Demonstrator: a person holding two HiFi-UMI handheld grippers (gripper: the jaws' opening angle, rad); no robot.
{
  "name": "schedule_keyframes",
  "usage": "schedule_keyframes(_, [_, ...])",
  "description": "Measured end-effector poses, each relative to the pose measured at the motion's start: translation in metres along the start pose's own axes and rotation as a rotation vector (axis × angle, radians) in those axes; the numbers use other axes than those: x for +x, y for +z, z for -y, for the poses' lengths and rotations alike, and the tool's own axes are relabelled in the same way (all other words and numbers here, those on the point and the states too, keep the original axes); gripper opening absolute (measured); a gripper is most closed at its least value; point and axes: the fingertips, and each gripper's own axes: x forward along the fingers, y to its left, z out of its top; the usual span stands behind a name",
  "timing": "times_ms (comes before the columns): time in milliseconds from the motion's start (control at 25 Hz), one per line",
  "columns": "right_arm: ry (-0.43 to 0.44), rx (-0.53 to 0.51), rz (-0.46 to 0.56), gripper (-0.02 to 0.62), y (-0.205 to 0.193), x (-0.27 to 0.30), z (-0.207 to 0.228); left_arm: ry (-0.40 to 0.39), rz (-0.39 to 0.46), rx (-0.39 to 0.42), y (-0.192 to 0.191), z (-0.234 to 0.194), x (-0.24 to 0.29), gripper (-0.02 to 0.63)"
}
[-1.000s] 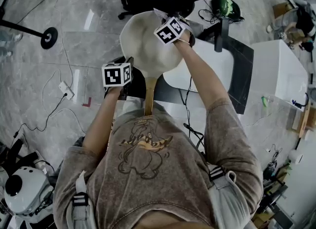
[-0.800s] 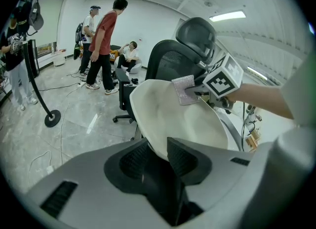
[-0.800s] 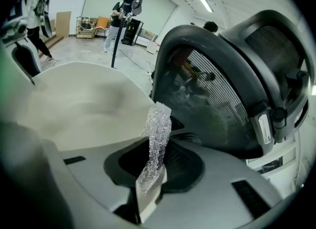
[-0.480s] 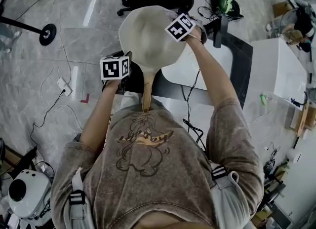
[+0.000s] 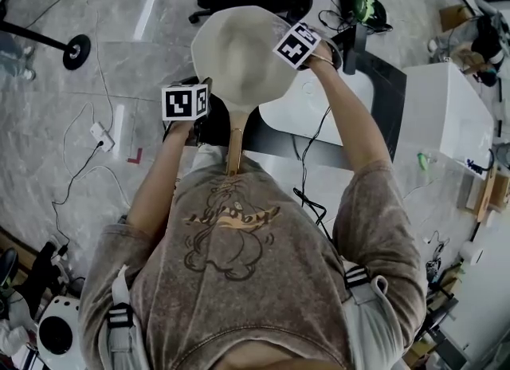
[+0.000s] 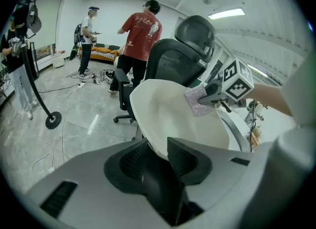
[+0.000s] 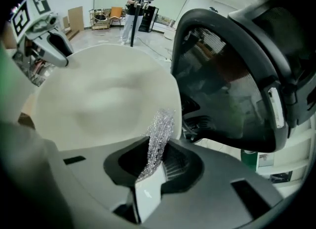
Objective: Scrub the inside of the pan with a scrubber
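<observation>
Clamping the rim of the cream pan [image 5: 235, 53], my left gripper [image 6: 158, 155] holds it tilted. My right gripper [image 7: 154, 156] pinches a glittery silver scrubber [image 7: 159, 129] against its smooth inside.

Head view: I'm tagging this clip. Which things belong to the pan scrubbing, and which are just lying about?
In use: pan, scrubber, left gripper, right gripper.
Lying about: office chair, floor stand, power strip, white table.

We see a black office chair [image 6: 190, 50]. Behind it stands a person in a red shirt [image 6: 140, 30], and farther to its left another person in white [image 6: 88, 30]. A round stand base [image 6: 52, 120] rests on the floor to its left.
</observation>
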Motion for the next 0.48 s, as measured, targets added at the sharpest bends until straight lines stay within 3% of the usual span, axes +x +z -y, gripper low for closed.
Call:
schedule_keyframes(120, [0.079, -0.025, -0.043, 0.084, -0.014, -0.002, -0.02, -0.001, 0.002, 0.004, 0.0, 0.001, -0.001, 0.135])
schedule_keyframes(280, [0.107, -0.082, -0.063, 0.081, -0.023, -0.001, -0.038, -0.001, 0.002, 0.006, 0.001, 0.001, 0.0, 0.135])
schedule_keyframes(480, [0.157, -0.065, -0.079, 0.08, -0.033, -0.005, -0.054, 0.006, 0.01, 0.01, 0.0, 0.001, 0.0, 0.137])
